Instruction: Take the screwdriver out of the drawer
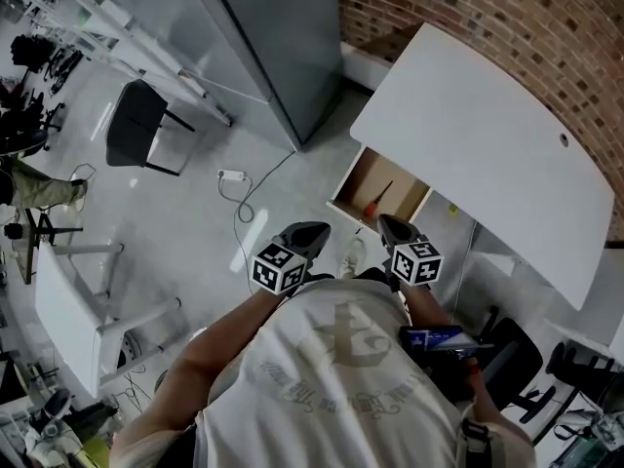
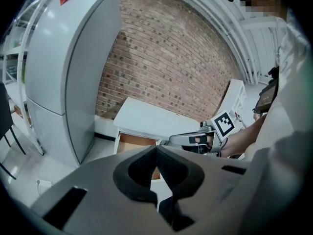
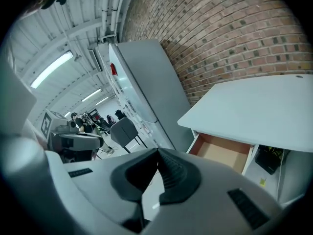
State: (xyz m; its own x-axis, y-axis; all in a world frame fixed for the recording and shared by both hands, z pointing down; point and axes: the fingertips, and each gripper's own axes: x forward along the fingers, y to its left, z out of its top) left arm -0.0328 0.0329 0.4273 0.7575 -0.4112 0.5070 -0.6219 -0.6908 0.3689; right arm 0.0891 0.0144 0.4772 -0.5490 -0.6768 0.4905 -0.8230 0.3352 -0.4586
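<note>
In the head view the open wooden drawer point(image 1: 353, 185) sticks out from under the white desk point(image 1: 468, 135). Inside it lies the screwdriver point(image 1: 372, 206), with an orange handle and a dark shaft. My left gripper point(image 1: 314, 230) and right gripper point(image 1: 387, 224) hover side by side just short of the drawer's front, above the floor. Both are shut with nothing between the jaws. The left gripper view has the drawer point(image 2: 133, 143) behind its closed tips point(image 2: 156, 149) and the right gripper point(image 2: 182, 140) beside them. In the right gripper view the drawer point(image 3: 222, 151) lies past the closed tips point(image 3: 157, 153); no screwdriver shows there.
A tall grey cabinet point(image 1: 283, 47) stands left of the desk against the brick wall point(image 1: 507, 27). A cable with a power strip point(image 1: 232, 175) lies on the floor. A black chair point(image 1: 136, 125) and a white table point(image 1: 68, 300) stand further left. Another black chair point(image 1: 512, 354) is at my right.
</note>
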